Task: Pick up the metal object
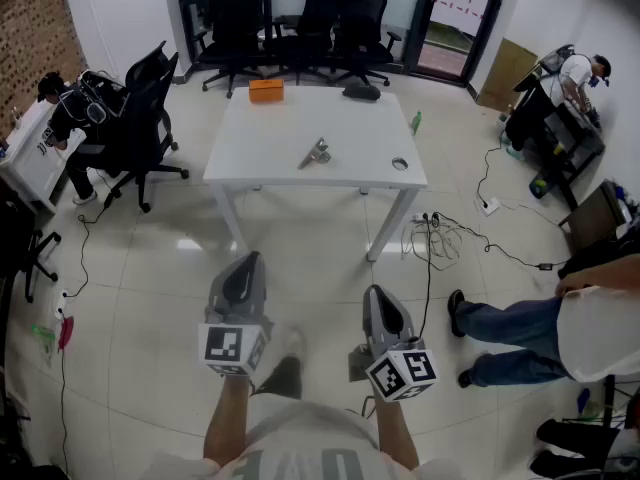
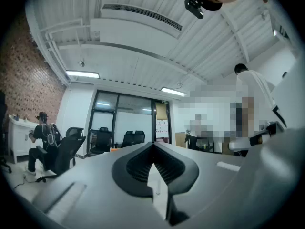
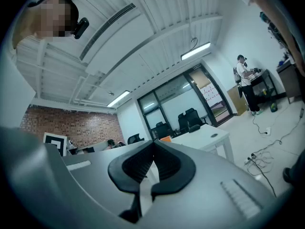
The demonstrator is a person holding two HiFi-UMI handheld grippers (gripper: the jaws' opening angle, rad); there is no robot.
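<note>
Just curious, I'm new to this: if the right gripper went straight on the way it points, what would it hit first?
Probably the white table, near its front edge: the right gripper aims there with only floor between. Exact height is hard to judge.

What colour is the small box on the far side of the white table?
The box is orange, clearest in the head view.

Metal object [image 1: 317,153] at mid-counter [image 1: 250,158], box [image 1: 266,90] behind it leftward, chairs [image 1: 300,18] beyond the far edge.

Orange box [image 1: 266,90] on white table [image 1: 255,143]; black chairs [image 1: 330,18] behind; cables [image 1: 455,240] on floor.
</note>
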